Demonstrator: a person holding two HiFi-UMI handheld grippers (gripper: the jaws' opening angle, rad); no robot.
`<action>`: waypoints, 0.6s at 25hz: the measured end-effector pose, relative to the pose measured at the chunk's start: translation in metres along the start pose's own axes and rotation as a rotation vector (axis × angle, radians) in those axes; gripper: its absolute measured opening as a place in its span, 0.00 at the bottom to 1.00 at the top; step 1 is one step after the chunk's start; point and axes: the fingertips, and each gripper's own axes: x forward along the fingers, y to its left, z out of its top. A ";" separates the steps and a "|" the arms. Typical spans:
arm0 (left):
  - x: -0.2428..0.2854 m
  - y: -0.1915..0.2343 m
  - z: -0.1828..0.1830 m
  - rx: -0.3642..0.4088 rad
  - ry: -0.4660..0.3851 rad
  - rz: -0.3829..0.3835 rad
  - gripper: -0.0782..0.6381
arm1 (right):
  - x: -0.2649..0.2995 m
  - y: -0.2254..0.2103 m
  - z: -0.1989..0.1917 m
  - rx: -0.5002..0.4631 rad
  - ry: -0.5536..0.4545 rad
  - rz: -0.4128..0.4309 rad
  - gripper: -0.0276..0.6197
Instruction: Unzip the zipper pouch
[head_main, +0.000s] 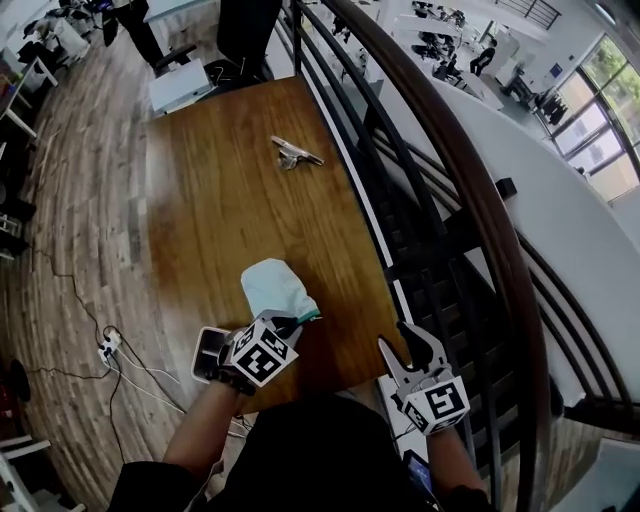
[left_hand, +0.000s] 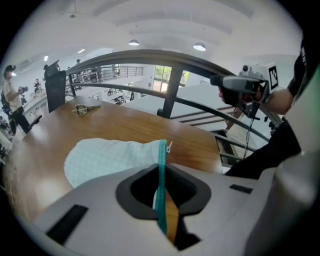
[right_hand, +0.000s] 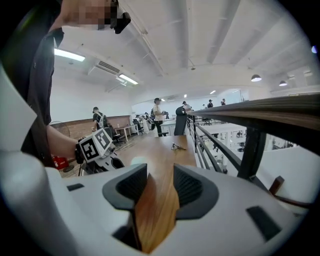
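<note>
A pale mint zipper pouch lies flat on the wooden table, near its front edge. Along the pouch's near end runs a teal zipper band, with a small white pull at its far end. My left gripper is shut on that band, which passes straight between the jaws of the left gripper. To the right, over the table's front corner, my right gripper is open and holds nothing. In its own view the right gripper shows only bare wood in the gap.
A small metal tool lies at the table's far end. A dark curved railing and stairs run along the right edge. A white phone-like device sits by my left hand. Cables and a power strip lie on the floor at left.
</note>
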 end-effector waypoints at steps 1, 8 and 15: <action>-0.007 -0.001 0.004 0.001 -0.013 -0.013 0.16 | 0.005 0.003 0.002 -0.017 0.003 0.020 0.30; -0.054 -0.007 0.024 0.044 -0.090 -0.132 0.16 | 0.038 0.034 0.000 -0.193 0.058 0.195 0.29; -0.089 -0.009 0.027 0.111 -0.177 -0.259 0.16 | 0.073 0.072 -0.009 -0.422 0.102 0.365 0.29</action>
